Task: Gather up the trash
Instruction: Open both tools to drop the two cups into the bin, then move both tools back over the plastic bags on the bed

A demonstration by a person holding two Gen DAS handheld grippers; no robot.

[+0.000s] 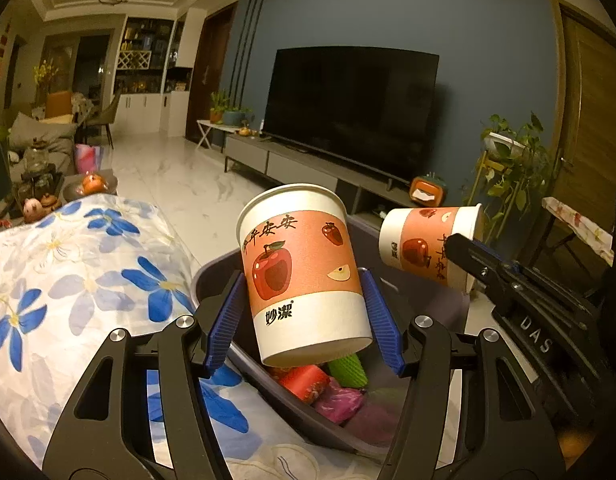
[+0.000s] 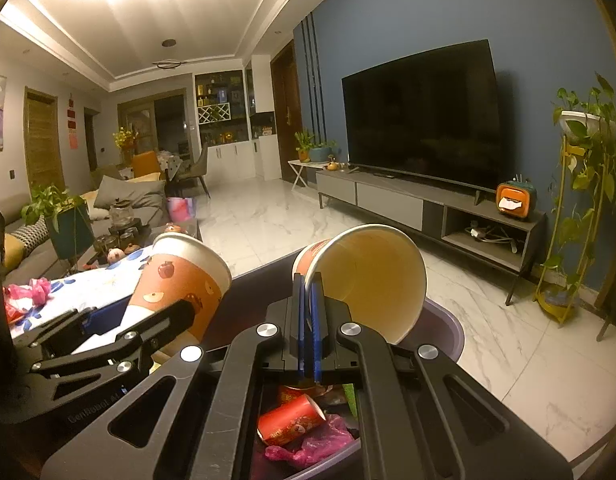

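Observation:
My left gripper [image 1: 303, 280] is shut on an apple-print paper cup [image 1: 296, 240], its blue pads pressing the cup's sides. The cup stands nearly upright over a dark bin [image 1: 212, 276]. My right gripper [image 2: 308, 284] is shut on the rim of a second, matching cup [image 2: 372, 276], which lies on its side over the bin's rim [image 2: 448, 316]. That second cup [image 1: 424, 240] and the right gripper [image 1: 460, 248] also show in the left wrist view. Inside the bin lie a red can [image 2: 290, 420] and a pink plastic bag [image 2: 312, 444].
A table with a blue-flowered cloth [image 1: 68, 280] sits left of the bin, with crumpled pink plastic [image 2: 24, 292] on it and a tea set [image 1: 36, 196] beyond. Ahead are marble floor [image 2: 268, 216], a TV cabinet [image 2: 388, 196] and a plant stand [image 2: 568, 240].

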